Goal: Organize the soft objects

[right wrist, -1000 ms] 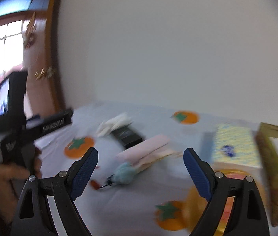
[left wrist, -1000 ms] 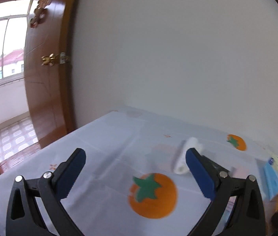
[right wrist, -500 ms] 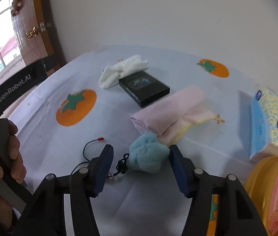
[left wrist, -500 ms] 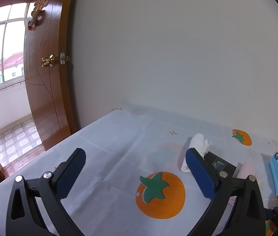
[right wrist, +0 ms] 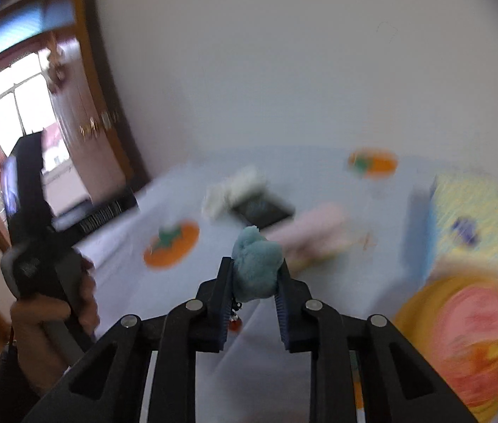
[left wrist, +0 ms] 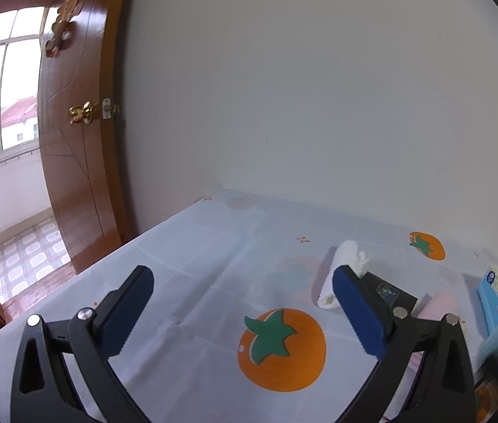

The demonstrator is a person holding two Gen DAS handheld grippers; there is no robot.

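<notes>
My right gripper (right wrist: 254,294) has just been closing and now pinches the blue plush toy (right wrist: 256,268) at lower centre, above the tablecloth (right wrist: 136,232). My left gripper (left wrist: 241,305) gapes wide, empty, at bottom of frame.

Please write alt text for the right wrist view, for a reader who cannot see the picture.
The right tongs are closed on a fluffy light-blue plush toy, their jaws having just been closing on it. Behind it, blurred, a pale tablecloth printed with orange fruit carries a pink folded cloth, a black box and a tissue pack.
</notes>
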